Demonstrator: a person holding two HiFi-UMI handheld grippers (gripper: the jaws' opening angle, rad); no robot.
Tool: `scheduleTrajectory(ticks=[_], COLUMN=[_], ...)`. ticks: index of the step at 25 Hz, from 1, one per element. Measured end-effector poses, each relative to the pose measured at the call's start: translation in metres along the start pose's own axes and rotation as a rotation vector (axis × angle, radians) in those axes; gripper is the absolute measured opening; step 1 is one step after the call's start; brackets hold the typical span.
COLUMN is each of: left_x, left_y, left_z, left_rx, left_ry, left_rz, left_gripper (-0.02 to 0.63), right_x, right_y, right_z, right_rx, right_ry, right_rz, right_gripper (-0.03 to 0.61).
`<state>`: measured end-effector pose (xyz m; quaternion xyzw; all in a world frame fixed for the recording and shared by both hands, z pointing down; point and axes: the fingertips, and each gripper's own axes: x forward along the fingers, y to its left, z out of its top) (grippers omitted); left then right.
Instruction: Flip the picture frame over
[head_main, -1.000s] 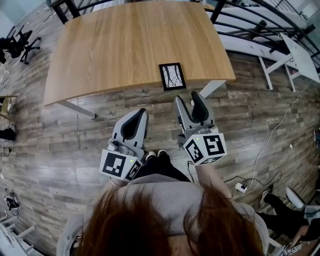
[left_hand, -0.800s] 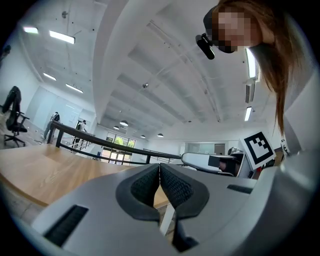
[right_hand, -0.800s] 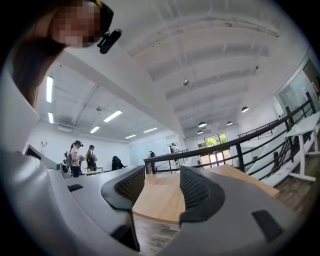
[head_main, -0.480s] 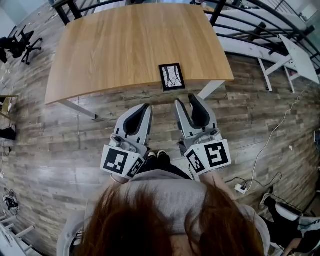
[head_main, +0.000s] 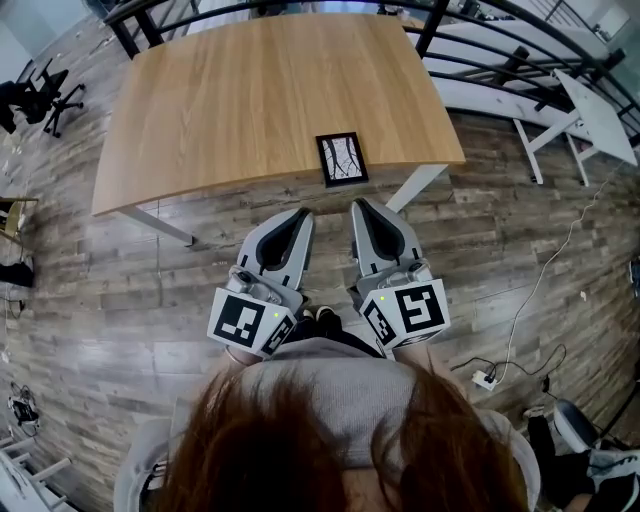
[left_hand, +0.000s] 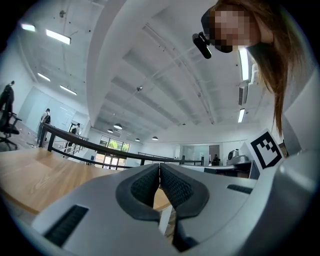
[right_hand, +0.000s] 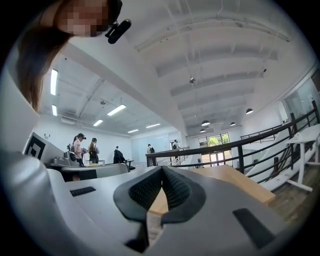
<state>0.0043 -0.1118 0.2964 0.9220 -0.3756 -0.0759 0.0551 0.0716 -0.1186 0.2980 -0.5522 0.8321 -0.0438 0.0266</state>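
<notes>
A small black picture frame with a pale branch print lies flat, picture side up, near the front edge of the wooden table. Both grippers hover over the floor in front of the table, short of its edge. My left gripper is shut with nothing between its pads and points toward the table, left of the frame. My right gripper is also shut and empty, just below the frame in the head view. Each gripper view shows the tabletop beyond jaws whose tips meet.
Wood-plank floor surrounds the table. A black railing runs behind and to the right of it. A white folding table stands far right, office chairs far left. A cable and plug lie on the floor at right.
My right gripper's jaws have gone from wide apart to shut. Both grippers have drifted slightly up and toward the table. The frame has not moved.
</notes>
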Motion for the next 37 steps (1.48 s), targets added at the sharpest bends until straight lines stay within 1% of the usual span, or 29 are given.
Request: scheduleTrajectory(ticks=[3,5,10,11,14,16,24,30,37], left_x=[0.000,0.000,-0.003,-0.004,-0.005,-0.005,-0.004,-0.004,-0.008], left_y=[0.000,0.001,0.002,0.002,0.000,-0.002,-0.012,-0.009,-0.017], left_z=[0.001,0.002,-0.002,-0.004,-0.004,-0.003,-0.003,0.001,0.001], left_rx=[0.002,0.002,-0.007,-0.009,-0.008,-0.008,-0.010,-0.005,-0.007], left_ry=[0.000,-0.001,0.006,0.008,0.005,0.005,0.009,-0.006,0.000], left_rz=[-0.002,-0.002,0.001,0.001,-0.003,-0.008,-0.028,-0.012,-0.017], left_gripper=[0.009,0.008,0.008,0.009,0.008,0.008,0.008,0.008,0.009], right_x=[0.002,0.003,0.002,0.001,0.000,-0.001,-0.007,-0.011,-0.016], right_y=[0.003,0.007,0.009,0.009,0.012,0.015,0.015,0.014,0.018], right_z=[-0.003,-0.001,0.000,-0.001,-0.003,-0.002,-0.005,0.003,0.001], right_rx=[-0.016,-0.004,0.092,0.082,0.007,-0.011,0.040,0.008,0.021], right_ry=[0.020,0.011,-0.035,-0.036,-0.012,-0.002,0.002,-0.010,-0.008], right_rz=[-0.012,0.006,0.043,0.040,0.029,0.032,0.046,0.044,0.053], right_gripper=[0.017,0.017,0.017,0.016,0.016,0.015,0.016,0.015,0.015])
